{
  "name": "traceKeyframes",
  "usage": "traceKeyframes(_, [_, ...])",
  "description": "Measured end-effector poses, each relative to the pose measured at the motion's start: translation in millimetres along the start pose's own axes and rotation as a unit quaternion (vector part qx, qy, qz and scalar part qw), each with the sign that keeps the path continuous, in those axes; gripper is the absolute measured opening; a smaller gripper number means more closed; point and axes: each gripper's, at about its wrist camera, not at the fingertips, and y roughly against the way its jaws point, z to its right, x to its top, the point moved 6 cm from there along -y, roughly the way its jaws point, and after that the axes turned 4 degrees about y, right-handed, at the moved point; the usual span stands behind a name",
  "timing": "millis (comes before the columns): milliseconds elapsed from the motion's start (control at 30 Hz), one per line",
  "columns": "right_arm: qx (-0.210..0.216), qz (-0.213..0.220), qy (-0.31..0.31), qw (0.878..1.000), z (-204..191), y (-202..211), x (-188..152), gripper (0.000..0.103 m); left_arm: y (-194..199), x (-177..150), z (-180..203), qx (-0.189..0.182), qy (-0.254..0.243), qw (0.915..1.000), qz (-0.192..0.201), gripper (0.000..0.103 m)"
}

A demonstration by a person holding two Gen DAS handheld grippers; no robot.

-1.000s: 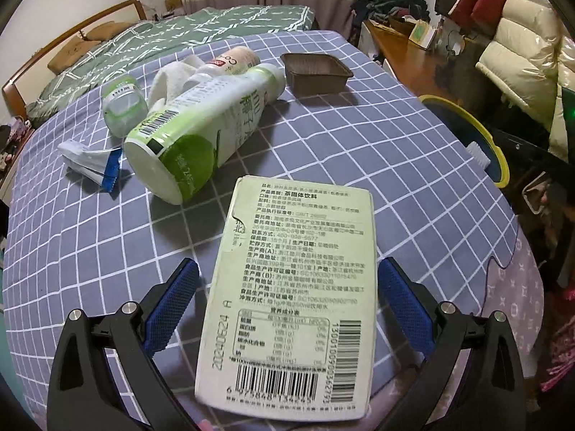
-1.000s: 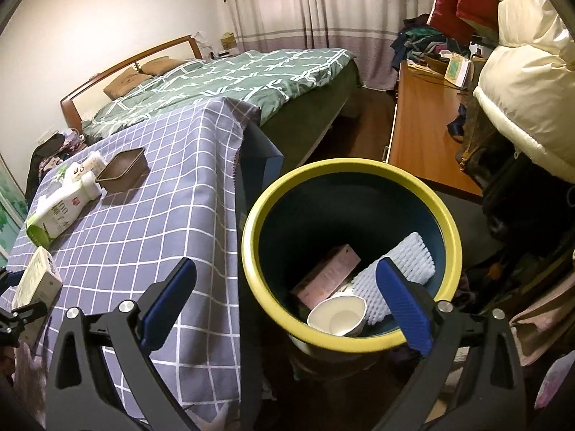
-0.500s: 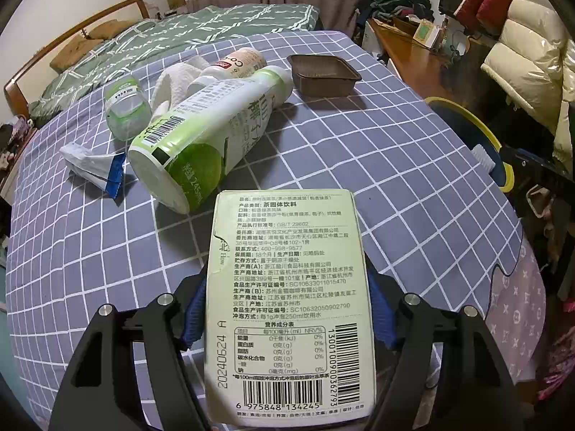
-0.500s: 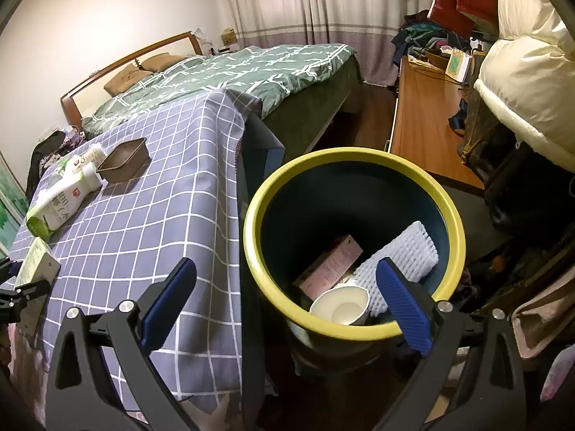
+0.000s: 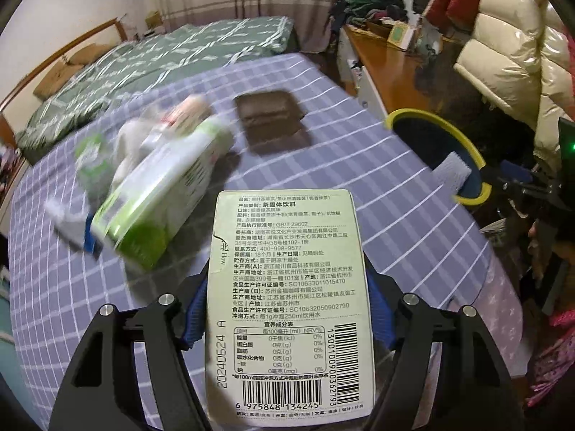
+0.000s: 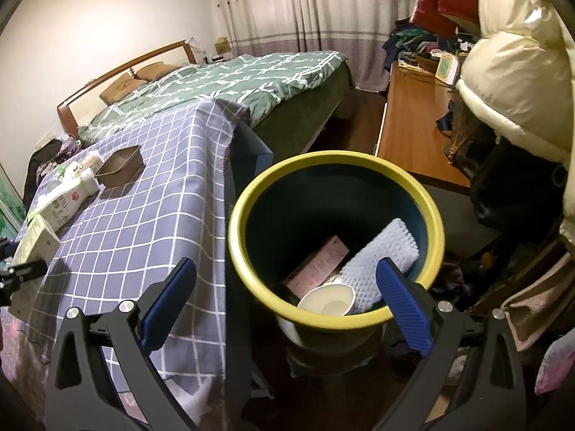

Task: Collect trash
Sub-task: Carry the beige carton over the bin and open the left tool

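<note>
My left gripper (image 5: 287, 318) clamps box (image 5: 287, 298) | right gripper (image 6: 287, 303) agape | bin (image 6: 336, 240) part-filled | bottle (image 5: 161, 194), tray (image 5: 273, 122) remain

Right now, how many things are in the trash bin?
3 visible in the bin: a pink box, a white paper cup in front, white bumpy foam at right. More may lie underneath.

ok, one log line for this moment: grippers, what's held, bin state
left gripper: shut on tea box, lifted off table | right gripper: open, empty, over bin | bin: cup, pink box, foam inside
</note>
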Motion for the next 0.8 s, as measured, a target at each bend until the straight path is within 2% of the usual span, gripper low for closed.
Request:
traceKeyframes(367, [-0.035,0.010,-0.033,0.999,52.9,15.0,-14.1,0.095,-26.1,69.1,98.8,-0.038,-0.082,0.9959,0.007,0.071])
traceKeyframes(567, [-0.055,0.013,-0.058,0.997,84.0,29.5,-24.8,0.095,-51.3,107.2,168.7,-0.072,-0.130,0.9888,0.005,0.071])
traceKeyframes(800, [-0.068,0.002,-0.075,0.995,104.9,33.0,-39.1,0.095,-92.7,134.4,236.0,-0.101,-0.164,0.9813,-0.005,0.071])
